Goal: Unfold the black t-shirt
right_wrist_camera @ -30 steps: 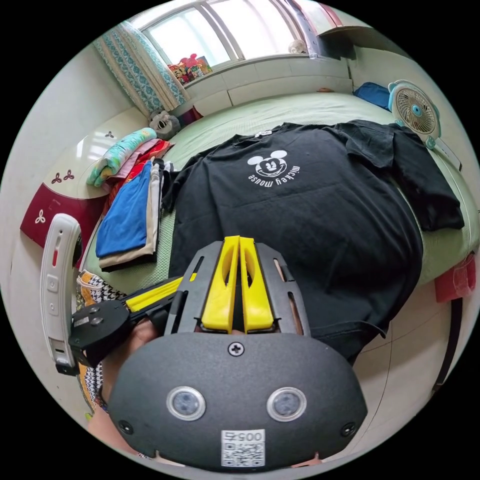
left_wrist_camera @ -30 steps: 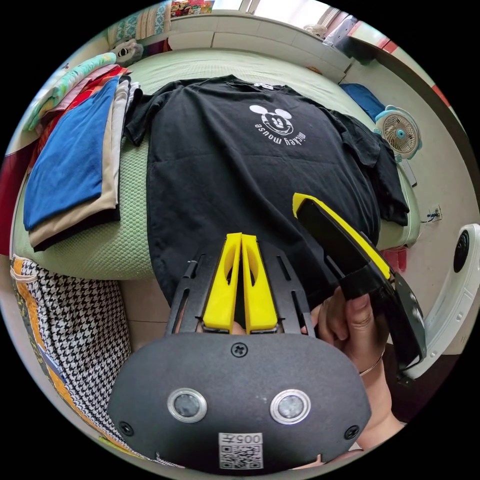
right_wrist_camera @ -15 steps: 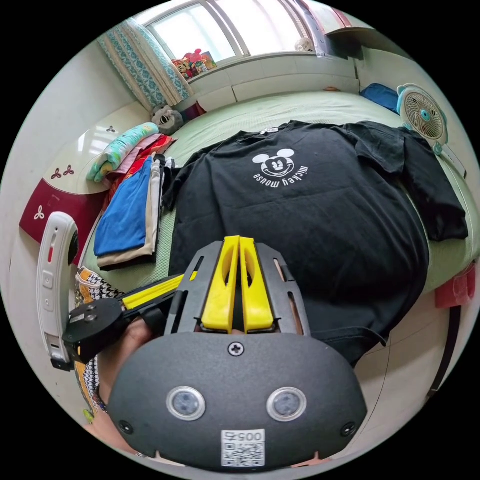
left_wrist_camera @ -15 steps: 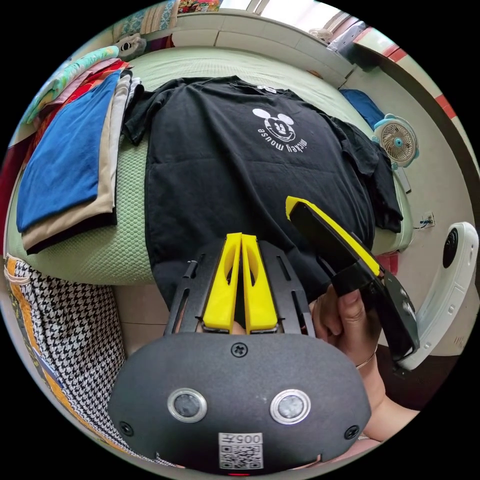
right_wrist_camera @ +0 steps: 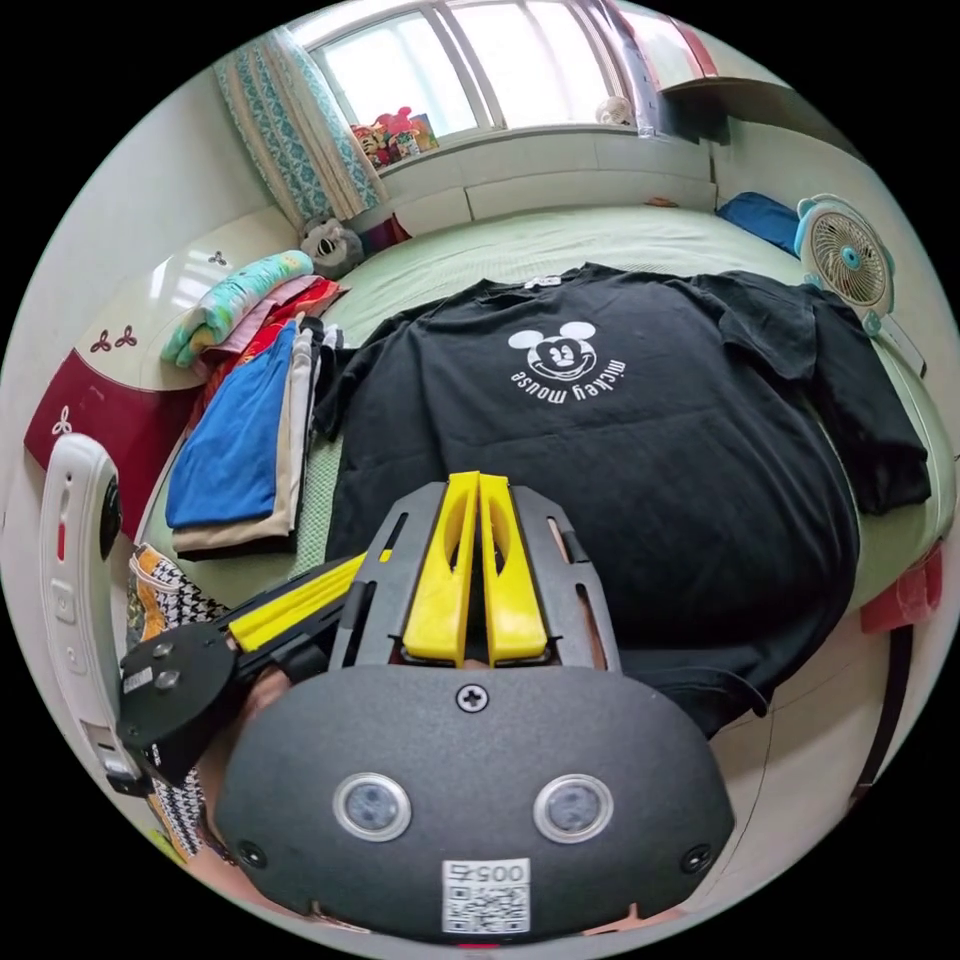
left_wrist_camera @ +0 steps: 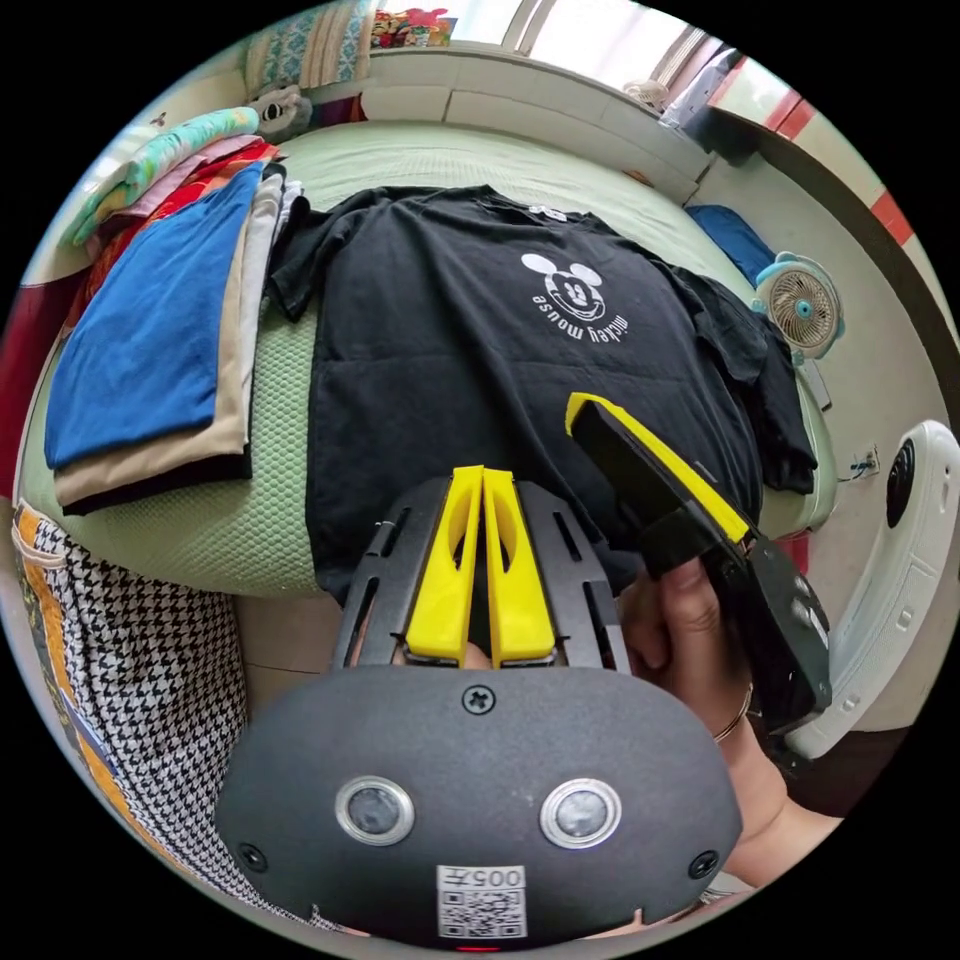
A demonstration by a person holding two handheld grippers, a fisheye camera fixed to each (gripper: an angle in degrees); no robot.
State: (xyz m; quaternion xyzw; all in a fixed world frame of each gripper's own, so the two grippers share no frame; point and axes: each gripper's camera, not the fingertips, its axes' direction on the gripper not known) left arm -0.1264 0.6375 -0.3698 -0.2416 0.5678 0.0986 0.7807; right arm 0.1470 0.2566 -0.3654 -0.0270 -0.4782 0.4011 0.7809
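On quilted green bed (right_wrist_camera: 600, 235): black t-shirt (right_wrist_camera: 600, 440) flat, sleeve seemingly crumpled.

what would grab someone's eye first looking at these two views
The black t-shirt spread flat on the green bed, white cartoon print on its chest. Beside it sits a stack of folded clothes topped in blue. Up close, the right hand-held gripper shows yellow jaws pressed together.

Left gripper (left_wrist_camera: 483, 475) fingers together, right gripper (right_wrist_camera: 478, 480) likewise (side by side)
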